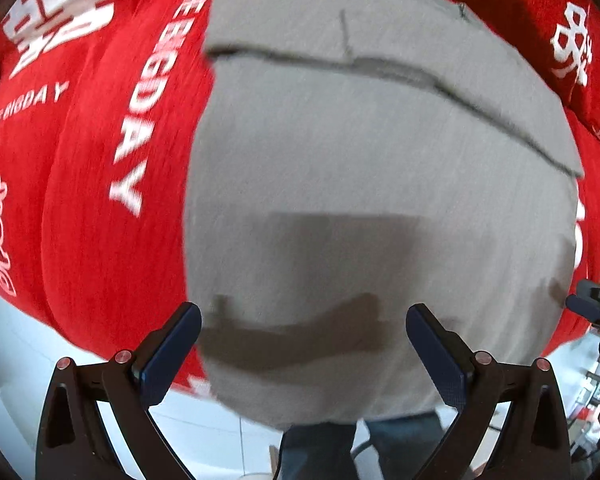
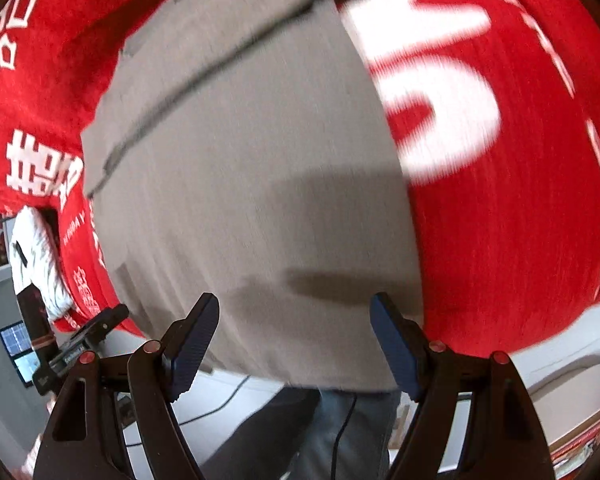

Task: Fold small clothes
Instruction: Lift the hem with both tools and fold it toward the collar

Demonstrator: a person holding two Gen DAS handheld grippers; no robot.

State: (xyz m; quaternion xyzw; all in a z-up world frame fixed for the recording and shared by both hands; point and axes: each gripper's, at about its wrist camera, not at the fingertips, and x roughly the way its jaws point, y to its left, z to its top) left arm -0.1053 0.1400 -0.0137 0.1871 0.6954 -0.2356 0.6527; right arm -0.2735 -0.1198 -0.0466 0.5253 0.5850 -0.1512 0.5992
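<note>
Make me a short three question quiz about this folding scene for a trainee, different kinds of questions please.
1. True or false: the left gripper is clamped on the grey garment.
2. What colour is the cloth under the garment?
3. Multiple choice: the right gripper is A) open above the garment's near edge, B) shut on a sock, C) out of view.

Key: 1. False, both its fingers stand apart with nothing between them. 2. Red, with white print. 3. A.
</note>
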